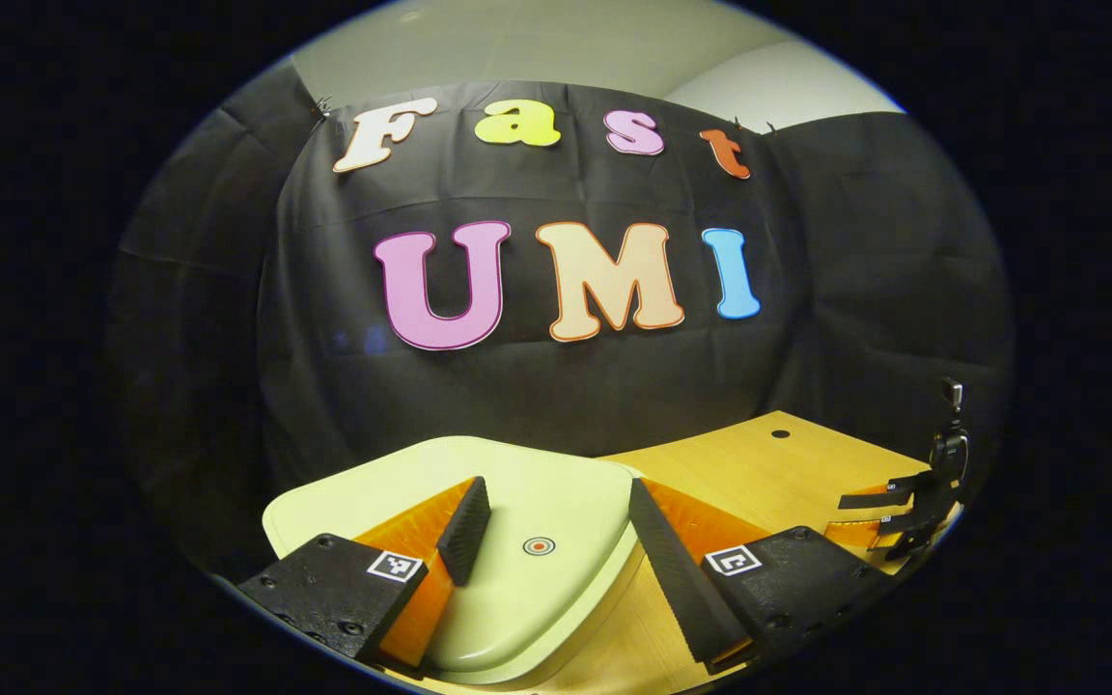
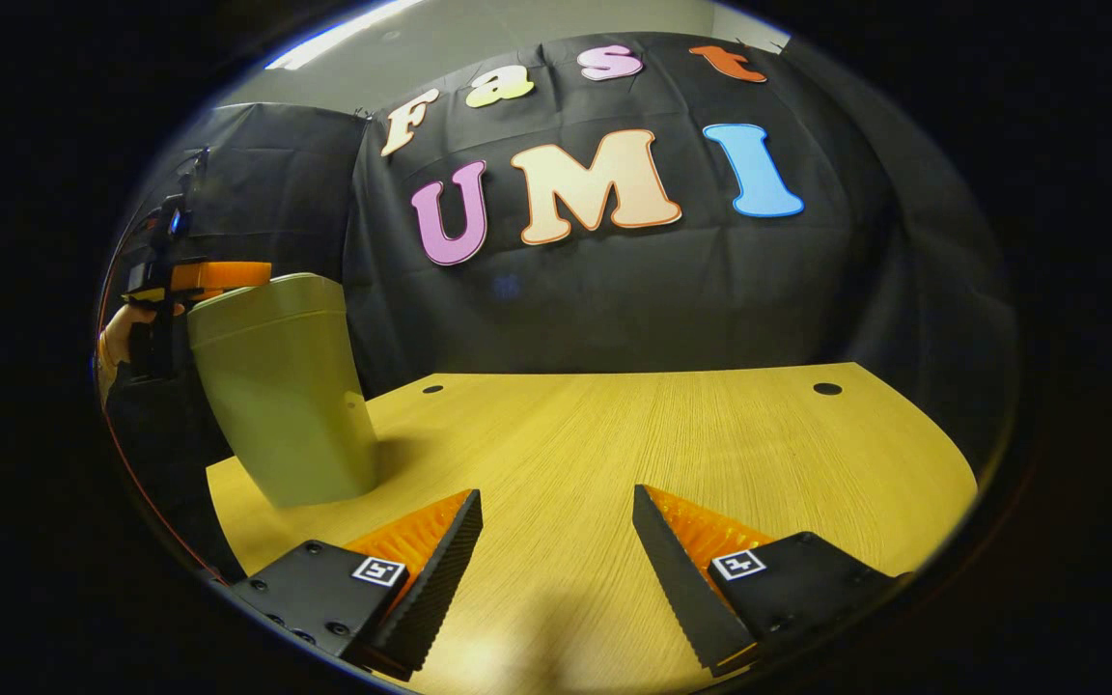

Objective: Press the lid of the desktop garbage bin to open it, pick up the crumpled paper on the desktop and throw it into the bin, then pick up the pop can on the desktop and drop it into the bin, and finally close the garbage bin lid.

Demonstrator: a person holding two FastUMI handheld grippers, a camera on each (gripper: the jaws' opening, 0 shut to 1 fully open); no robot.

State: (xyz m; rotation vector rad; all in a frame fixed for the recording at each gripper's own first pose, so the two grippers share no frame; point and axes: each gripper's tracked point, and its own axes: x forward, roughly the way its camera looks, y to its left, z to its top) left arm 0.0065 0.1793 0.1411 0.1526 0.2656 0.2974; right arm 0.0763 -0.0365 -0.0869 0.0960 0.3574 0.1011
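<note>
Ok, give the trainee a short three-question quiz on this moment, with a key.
1. True or false: the bin's lid is shut.
2. Which gripper is above the lid? A) left gripper B) right gripper C) neither
3. Fill in: under the right gripper's open fingers lies bare ____.

Key: 1. True: the lid lies flat, its round mark between the left fingers. 2. A; it hangs over the lid with fingers open, though contact cannot be told. 3. Desk.
</note>
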